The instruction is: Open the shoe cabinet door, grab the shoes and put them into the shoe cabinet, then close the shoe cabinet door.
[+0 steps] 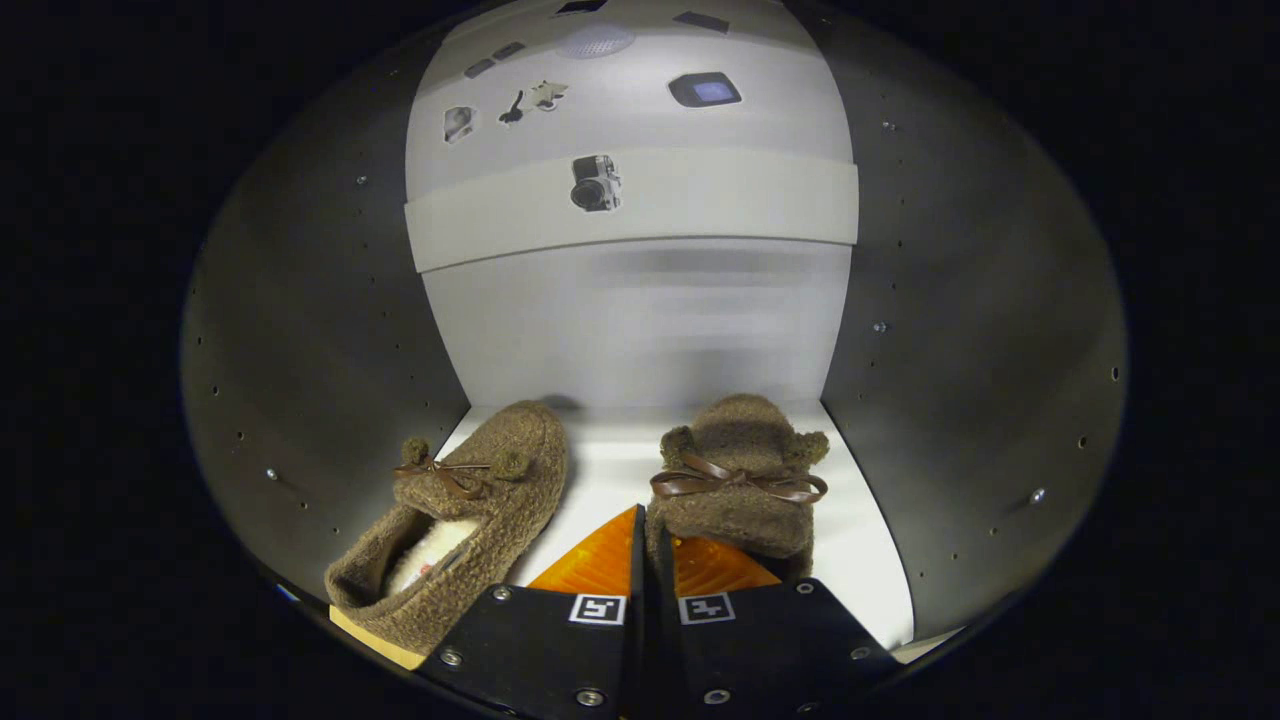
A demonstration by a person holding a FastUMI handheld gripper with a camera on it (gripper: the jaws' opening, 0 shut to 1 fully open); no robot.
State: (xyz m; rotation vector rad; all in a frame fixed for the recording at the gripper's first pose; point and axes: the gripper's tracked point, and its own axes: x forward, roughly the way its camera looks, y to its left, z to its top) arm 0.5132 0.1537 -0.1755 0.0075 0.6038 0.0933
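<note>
the gripper [650, 545] has 2 flat plates with silver screws and square coded markers.

No readable text shows; the tool [645, 545] bears two square coded markers [597, 609].

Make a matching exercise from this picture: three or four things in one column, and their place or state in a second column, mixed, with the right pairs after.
Things
1. left slipper
2. right slipper
3. gripper
4. shelf board

Places or states
A. fingers closed together, nothing held between them
B. lying beside the fingers, angled, its pale lining showing
C. across the cabinet, above both slippers
D. just ahead of the fingers, its heel end hidden

Pairs: 1-B, 2-D, 3-A, 4-C
</note>
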